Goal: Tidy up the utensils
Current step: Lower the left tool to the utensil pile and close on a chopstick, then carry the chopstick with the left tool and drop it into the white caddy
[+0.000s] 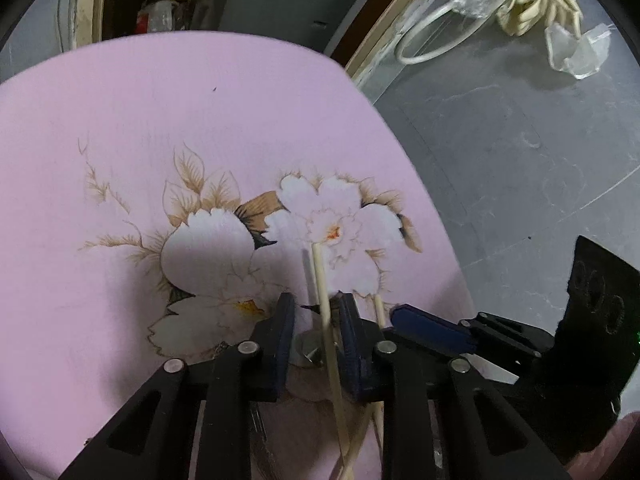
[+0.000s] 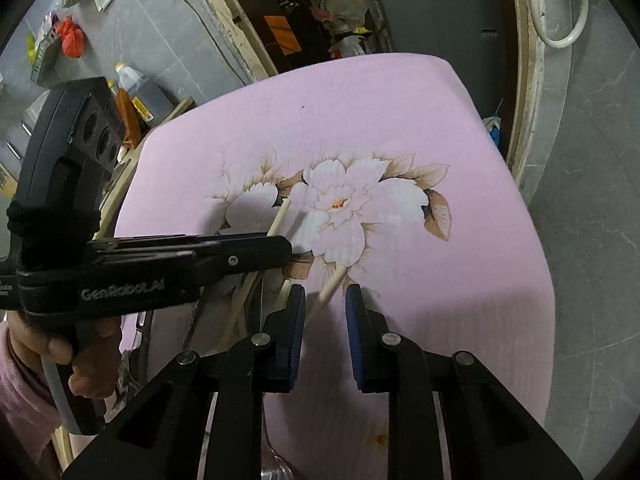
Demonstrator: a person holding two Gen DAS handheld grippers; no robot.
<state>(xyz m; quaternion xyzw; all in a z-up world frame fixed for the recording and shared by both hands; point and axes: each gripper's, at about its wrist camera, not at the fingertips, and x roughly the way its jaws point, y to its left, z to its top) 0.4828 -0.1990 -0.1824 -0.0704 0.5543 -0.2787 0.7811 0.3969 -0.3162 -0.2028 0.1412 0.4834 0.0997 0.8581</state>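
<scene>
Left gripper: my jaws stand apart with one chopstick passing between them; it touches neither pad that I can see, so I hold nothing yet.
Right gripper: its jaws are apart too, and the blunt end of a second chopstick pokes into the gap.
Below my fingers: more pale sticks and a glimpse of metal and glass. I judge a holder stands there, but it is too hidden to name.
Step in hand: I judge I am lining up to pinch one stick out of the bunch.
Doing it well: I should centre the stick between the pads, close squarely, and keep my two tools from colliding, since they are near each other.
Risk: a thin round stick may roll or pivot in the pads.
Beyond: the pink floral table lies bare ahead.
</scene>
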